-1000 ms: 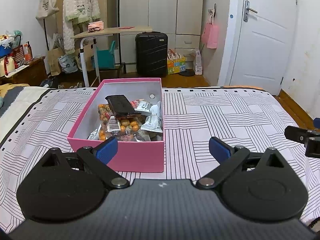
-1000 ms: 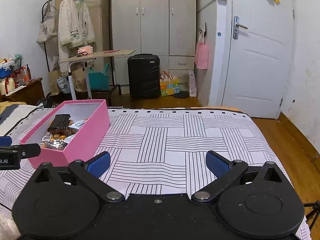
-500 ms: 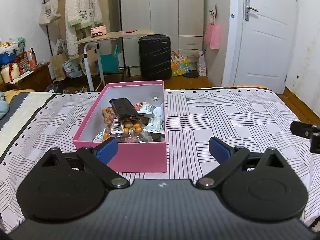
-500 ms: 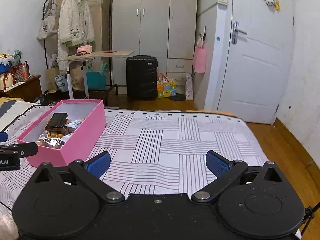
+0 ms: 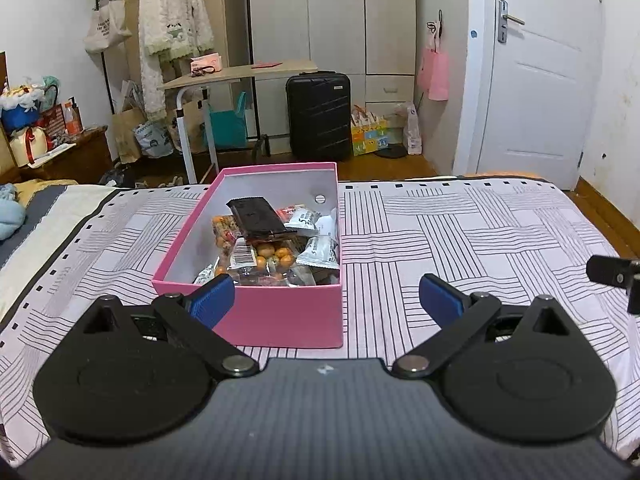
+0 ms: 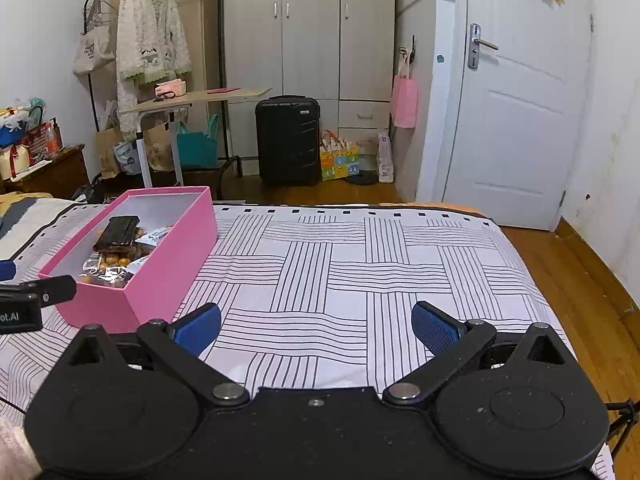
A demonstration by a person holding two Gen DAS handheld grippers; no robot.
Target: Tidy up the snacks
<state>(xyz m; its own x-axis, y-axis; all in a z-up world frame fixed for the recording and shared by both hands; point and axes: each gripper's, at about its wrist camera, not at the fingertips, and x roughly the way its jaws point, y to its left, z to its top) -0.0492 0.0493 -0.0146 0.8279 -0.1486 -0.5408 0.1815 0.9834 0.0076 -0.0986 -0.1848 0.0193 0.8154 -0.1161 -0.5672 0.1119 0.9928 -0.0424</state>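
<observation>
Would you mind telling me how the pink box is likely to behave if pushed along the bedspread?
The pink box looks like thin cardboard, so its walls would probably flex under a push. It sits low and wide, so tipping seems unlikely. The bedspread is soft fabric, so the box may drag or bunch it rather than glide; the loose snacks could shift.

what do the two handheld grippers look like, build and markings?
Both match: left gripper and right gripper have matte black bodies, two round black lobes, silver pivot pins and angled black link arms ending in textured blue pads. The left gripper's side carries white lettering ending "ot.AI".
</observation>
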